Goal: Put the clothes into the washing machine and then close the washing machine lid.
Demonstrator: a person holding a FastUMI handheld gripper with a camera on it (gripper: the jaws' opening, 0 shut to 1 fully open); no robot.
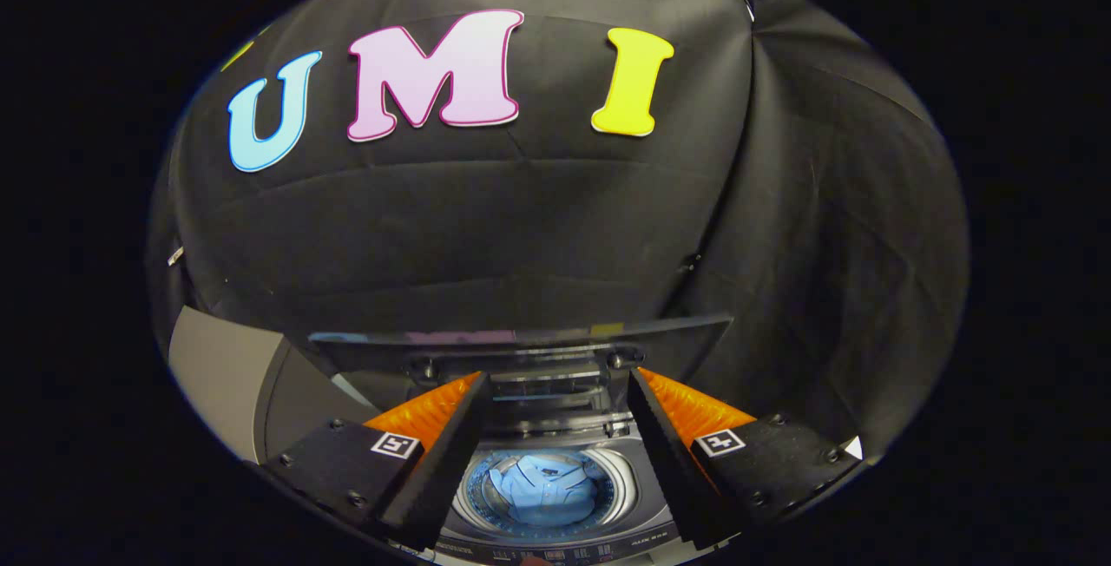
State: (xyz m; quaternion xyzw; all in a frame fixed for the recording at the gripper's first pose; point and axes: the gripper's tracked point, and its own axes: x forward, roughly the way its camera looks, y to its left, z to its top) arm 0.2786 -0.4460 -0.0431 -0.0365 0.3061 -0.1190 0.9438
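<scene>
A top-loading washing machine point(555, 536) lies below my gripper point(555, 379), with its round drum showing between my fingers. A light blue shirt point(542, 490) lies crumpled inside the drum. The lid point(521, 340) is raised, its dark glossy panel standing just beyond my fingertips against the booth wall, folded at its hinge. My fingers stand wide apart with nothing between them, on either side of the folded lid section.
A grey appliance or cabinet corner point(221, 375) stands to the left of the washing machine. The machine's control panel point(555, 553) runs along its near edge. Black cloth walls close in behind and to the right.
</scene>
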